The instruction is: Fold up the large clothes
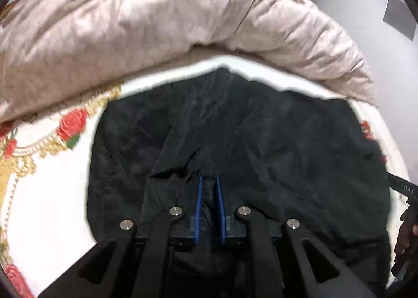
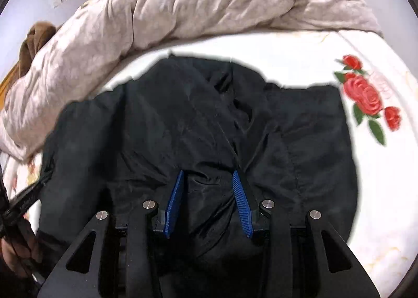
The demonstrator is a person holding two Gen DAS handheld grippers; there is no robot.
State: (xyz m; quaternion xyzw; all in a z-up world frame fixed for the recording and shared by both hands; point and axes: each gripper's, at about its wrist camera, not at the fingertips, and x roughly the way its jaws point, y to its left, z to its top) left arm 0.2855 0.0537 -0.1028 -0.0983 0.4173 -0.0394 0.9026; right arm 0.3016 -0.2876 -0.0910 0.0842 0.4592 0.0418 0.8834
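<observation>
A crumpled pale beige duvet [image 1: 162, 26] lies banked across the far side of the bed, beyond both tools, with a brown cloth [image 2: 34, 44] at its far left end. The white bedsheet [image 2: 378, 193] with a red rose print surrounds the work area. The black garment [image 1: 287, 146] lies spread on the sheet directly ahead of and beneath both tools, its near edge gathered into them. The left gripper [image 1: 209, 180] has its blue pads nearly pressed together, pinching a thin fold of the garment. The right gripper [image 2: 207, 177] stands partly spread, with a thick bunch of the same fabric clamped between its pads. Both tools point steeply downward, side by side.
</observation>
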